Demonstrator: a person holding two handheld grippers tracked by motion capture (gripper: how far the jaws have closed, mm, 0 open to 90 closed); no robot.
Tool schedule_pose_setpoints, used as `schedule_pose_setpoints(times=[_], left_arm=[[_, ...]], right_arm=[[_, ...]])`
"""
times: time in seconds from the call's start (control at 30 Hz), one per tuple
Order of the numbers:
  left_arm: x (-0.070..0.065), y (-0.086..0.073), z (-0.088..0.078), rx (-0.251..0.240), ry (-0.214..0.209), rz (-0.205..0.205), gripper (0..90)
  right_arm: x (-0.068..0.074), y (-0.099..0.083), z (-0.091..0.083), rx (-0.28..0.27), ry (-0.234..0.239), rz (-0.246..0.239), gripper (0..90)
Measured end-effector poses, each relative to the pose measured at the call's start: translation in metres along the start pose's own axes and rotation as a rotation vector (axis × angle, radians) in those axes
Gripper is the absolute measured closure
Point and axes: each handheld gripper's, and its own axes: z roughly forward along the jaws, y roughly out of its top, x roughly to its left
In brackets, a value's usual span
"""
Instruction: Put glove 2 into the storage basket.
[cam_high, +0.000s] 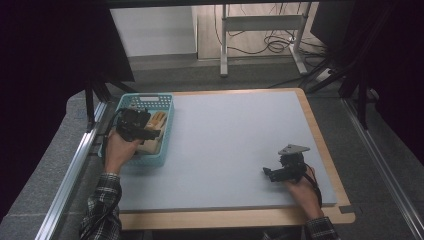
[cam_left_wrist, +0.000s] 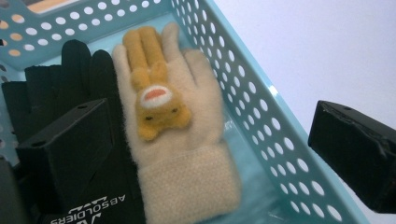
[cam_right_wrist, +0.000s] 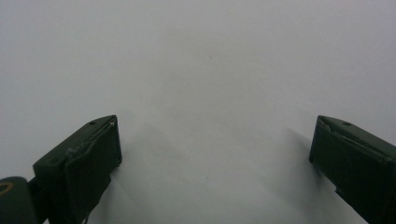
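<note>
two gloves, cream glove (cam_left_wrist: 180, 140) and black glove (cam_left_wrist: 70, 88), lie in blue basket (cam_left_wrist: 261, 121); none removed. left gripper (cam_left_wrist: 205, 144) wide open above basket, empty; right gripper (cam_right_wrist: 212, 154) open, idle, well apart from basket.

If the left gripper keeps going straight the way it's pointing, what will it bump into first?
Probably the cream glove with the little animal on it, lying in the blue basket. The left gripper is open above it; depth is unclear.
</note>
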Motion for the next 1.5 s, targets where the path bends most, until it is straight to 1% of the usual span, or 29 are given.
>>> schedule_pose_setpoints(times=[0.23,0.4,0.57,0.87,0.93,0.97,1.03,1.2,1.33,1.47,1.5], left_arm=[[-0.006,-0.006,-0.007,-0.017,0.017,0.026,0.3],[-0.009,-0.01,-0.011,-0.025,0.018,0.036,0.0],[-0.012,-0.014,-0.016,-0.042,0.008,0.035,0.0],[-0.016,-0.02,-0.023,-0.053,-0.002,0.034,0.0],[-0.017,-0.021,-0.024,-0.052,-0.005,0.041,0.0],[-0.019,-0.022,-0.024,-0.052,-0.006,0.038,0.0],[-0.02,-0.023,-0.025,-0.054,-0.007,0.048,0.0],[-0.024,-0.027,-0.028,-0.066,-0.012,0.056,0.0],[-0.027,-0.031,-0.029,-0.076,-0.016,0.055,0.0],[-0.03,-0.033,-0.03,-0.088,-0.03,0.053,0.0],[-0.031,-0.034,-0.03,-0.089,-0.033,0.062,0.0]], right_arm=[[0.0,0.0,0.0,0.0,0.0,0.0,1.9],[0.0,0.0,0.0,0.0,0.0,0.0,1.9],[0.0,0.0,0.0,0.0,0.0,0.0,1.9],[0.0,0.0,0.0,0.0,-0.001,-0.001,1.9],[0.0,0.0,0.0,0.0,-0.001,0.0,1.9],[0.0,0.0,0.0,0.0,0.0,-0.001,1.9],[0.0,0.0,0.0,0.0,-0.001,-0.001,1.9],[0.0,0.0,0.0,0.0,-0.001,-0.002,1.9],[0.0,0.0,0.0,0.0,0.0,-0.001,1.9],[0.0,0.0,0.0,-0.001,-0.001,0.001,1.9],[0.0,0.0,0.0,0.0,-0.001,0.001,1.9]])
